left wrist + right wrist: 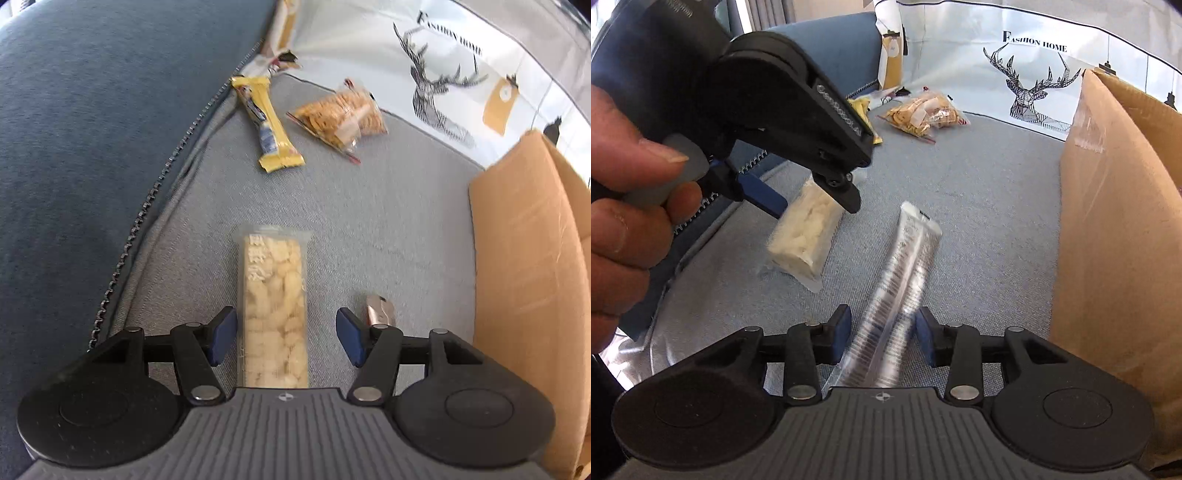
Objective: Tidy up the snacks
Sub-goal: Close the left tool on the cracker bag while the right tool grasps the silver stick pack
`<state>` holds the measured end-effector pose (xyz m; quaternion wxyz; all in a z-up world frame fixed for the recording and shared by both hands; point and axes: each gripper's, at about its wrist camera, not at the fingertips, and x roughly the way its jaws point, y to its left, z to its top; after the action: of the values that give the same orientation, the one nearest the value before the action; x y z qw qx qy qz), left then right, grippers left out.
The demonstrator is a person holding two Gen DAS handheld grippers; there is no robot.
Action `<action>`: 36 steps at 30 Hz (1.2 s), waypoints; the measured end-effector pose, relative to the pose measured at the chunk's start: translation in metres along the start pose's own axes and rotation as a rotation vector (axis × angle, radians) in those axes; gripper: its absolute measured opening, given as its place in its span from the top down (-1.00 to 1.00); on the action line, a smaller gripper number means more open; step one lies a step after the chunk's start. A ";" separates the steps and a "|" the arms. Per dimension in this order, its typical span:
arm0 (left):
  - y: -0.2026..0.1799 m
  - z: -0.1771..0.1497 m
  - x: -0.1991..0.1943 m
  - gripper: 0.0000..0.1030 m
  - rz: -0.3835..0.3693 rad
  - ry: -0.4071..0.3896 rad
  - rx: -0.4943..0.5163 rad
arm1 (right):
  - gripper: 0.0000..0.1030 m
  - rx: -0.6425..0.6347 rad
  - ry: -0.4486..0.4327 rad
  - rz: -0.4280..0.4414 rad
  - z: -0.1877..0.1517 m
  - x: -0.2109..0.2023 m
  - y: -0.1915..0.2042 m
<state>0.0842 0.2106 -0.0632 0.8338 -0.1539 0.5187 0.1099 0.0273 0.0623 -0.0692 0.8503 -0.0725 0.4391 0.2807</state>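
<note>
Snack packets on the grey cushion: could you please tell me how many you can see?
4: a clear puffed bar between the left fingers, a silver stick between the right fingers, a yellow bar and a cracker bag farther back. The box may hide more.

Bright, even daylight in both views, no hard shadows anywhere. Heavy fisheye bending at the edges, corners go black. The silver wrapper (903,295) in the right wrist view is smeared with motion blur and a bit glary; the white printed cloth (369,44) looks washed out.
</note>
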 end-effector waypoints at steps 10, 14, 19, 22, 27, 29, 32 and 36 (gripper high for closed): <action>0.004 0.000 0.013 -0.25 -0.007 0.046 -0.033 | 0.55 -0.013 -0.013 -0.018 -0.003 -0.001 0.000; 0.004 -0.001 0.012 -0.14 -0.002 0.045 -0.028 | 0.39 0.011 -0.007 -0.023 -0.003 0.000 -0.001; 0.006 -0.002 0.010 0.20 0.004 0.042 -0.026 | 0.27 0.018 -0.014 -0.013 -0.002 0.002 -0.003; 0.008 -0.002 0.009 0.20 0.000 0.042 -0.032 | 0.27 0.030 -0.019 -0.010 -0.002 0.004 -0.006; 0.007 -0.001 0.009 0.19 -0.016 0.047 -0.033 | 0.34 0.026 -0.026 -0.011 -0.002 0.007 -0.007; 0.007 -0.001 0.010 0.19 -0.013 0.048 -0.031 | 0.41 0.016 -0.029 -0.015 -0.003 0.006 -0.006; 0.005 -0.002 0.010 0.19 -0.010 0.047 -0.027 | 0.55 0.024 -0.036 -0.009 -0.003 0.005 -0.006; 0.004 -0.002 0.010 0.20 -0.008 0.042 -0.020 | 0.59 0.035 -0.060 -0.004 -0.002 0.000 -0.007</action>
<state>0.0856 0.2135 -0.0734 0.8215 -0.1667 0.5344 0.1084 0.0296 0.0557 -0.0711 0.8648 -0.0500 0.4182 0.2732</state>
